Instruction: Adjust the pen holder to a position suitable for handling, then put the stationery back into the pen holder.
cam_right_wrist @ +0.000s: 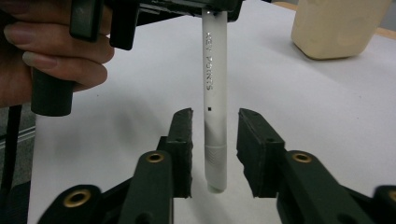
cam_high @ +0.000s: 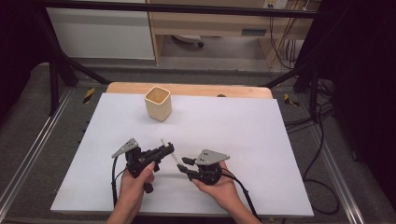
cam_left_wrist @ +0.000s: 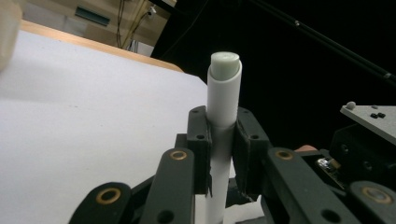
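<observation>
A white pen (cam_high: 171, 152) with grey lettering on its barrel is clamped near its upper end by my left gripper (cam_high: 167, 148), which is shut on it. In the left gripper view the pen (cam_left_wrist: 224, 88) stands up between the pads of the left gripper (cam_left_wrist: 223, 133), and its pale green end is on top. My right gripper (cam_right_wrist: 215, 123) is open. Its jaws stand on either side of the pen's (cam_right_wrist: 215, 93) lower, ribbed end, with a gap on both sides. In the high view the right gripper (cam_high: 183, 164) faces the left one over the near middle of the table.
A cream square cup (cam_high: 158, 103) stands upright at the far middle of the white sheet (cam_high: 243, 126), and it also shows in the right gripper view as the cup (cam_right_wrist: 336, 28) at top right. A wooden table edge (cam_high: 187, 87) lies behind it. Cables trail to the right.
</observation>
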